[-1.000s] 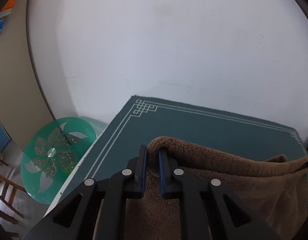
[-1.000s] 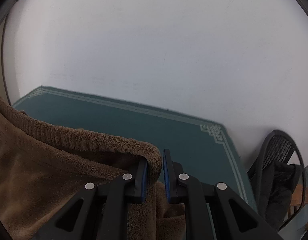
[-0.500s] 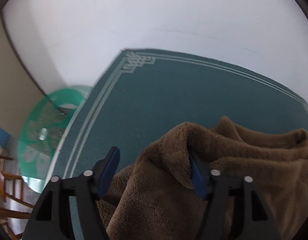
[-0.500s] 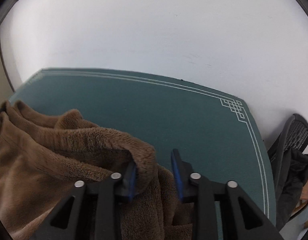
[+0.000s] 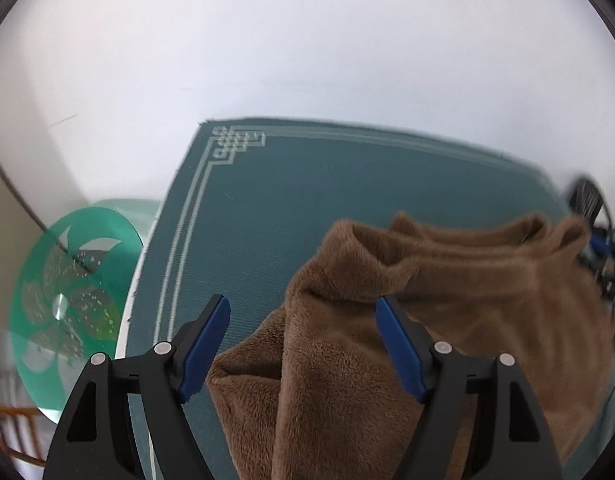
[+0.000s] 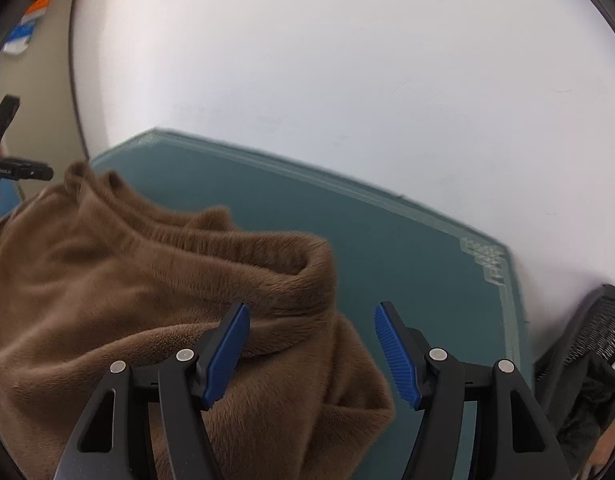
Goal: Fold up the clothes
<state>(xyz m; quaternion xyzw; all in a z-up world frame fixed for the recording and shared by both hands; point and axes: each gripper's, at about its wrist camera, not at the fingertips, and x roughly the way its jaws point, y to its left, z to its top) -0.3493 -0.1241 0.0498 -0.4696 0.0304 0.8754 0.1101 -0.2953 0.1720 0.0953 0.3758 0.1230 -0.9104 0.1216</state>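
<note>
A brown fleece garment (image 5: 447, 300) lies bunched on the dark green mat (image 5: 307, 200). My left gripper (image 5: 303, 312) is open, its jaws wide apart over the garment's left end, holding nothing. In the right wrist view the same garment (image 6: 147, 280) fills the left half on the mat (image 6: 407, 260). My right gripper (image 6: 311, 318) is open over the garment's right end, and its fold sits between the blue pads (image 6: 227, 344) without being pinched. The left gripper's tip (image 6: 23, 170) shows at the far left edge.
A green glass disc (image 5: 71, 304) stands off the mat's left edge, with wooden chair parts below it. A black mesh office chair (image 6: 587, 340) stands off the mat's right edge. A white wall rises right behind the mat's far edge.
Both grippers were shut on the garment's upper edge one second ago. They lowered it onto the mat and opened, letting it go. The garment now rests slumped on the mat.
</note>
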